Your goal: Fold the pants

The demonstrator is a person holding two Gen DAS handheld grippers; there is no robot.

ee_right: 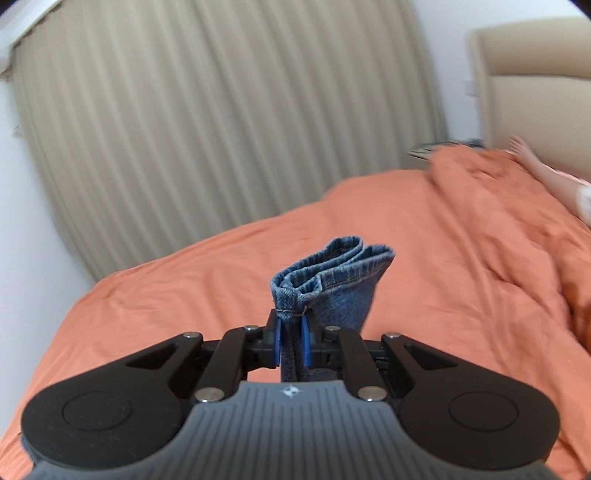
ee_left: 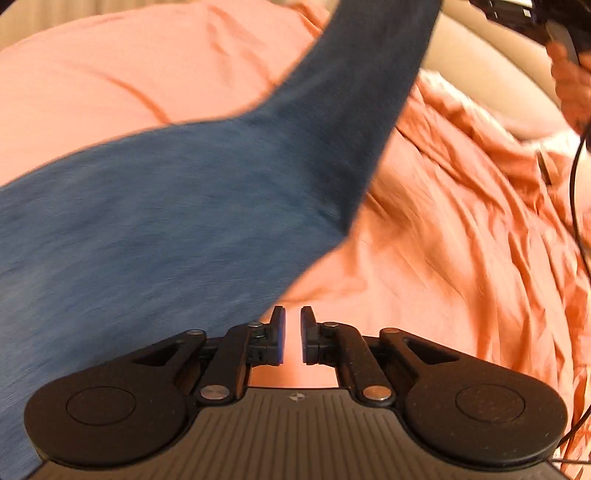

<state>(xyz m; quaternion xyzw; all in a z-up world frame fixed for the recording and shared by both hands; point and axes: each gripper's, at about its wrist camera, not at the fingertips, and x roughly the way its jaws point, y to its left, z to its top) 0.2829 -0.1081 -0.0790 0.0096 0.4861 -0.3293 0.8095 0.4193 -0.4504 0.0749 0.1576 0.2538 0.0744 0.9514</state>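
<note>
The pants are blue jeans. In the left wrist view the jeans (ee_left: 177, 206) stretch from the lower left up to the top right, lifted off the orange bed cover (ee_left: 424, 258). My left gripper (ee_left: 292, 334) is slightly open and empty, with the denim just to its left. My right gripper (ee_right: 290, 338) is shut on the stacked leg hems of the jeans (ee_right: 332, 280), held above the bed. The right gripper also shows at the top right of the left wrist view (ee_left: 517, 14).
An orange cover (ee_right: 184, 288) spreads over the bed and is bunched up at the right (ee_right: 498, 206). A person's arm (ee_right: 546, 173) lies at the far right by a beige headboard (ee_right: 535, 92). Beige curtains (ee_right: 221, 110) hang behind the bed.
</note>
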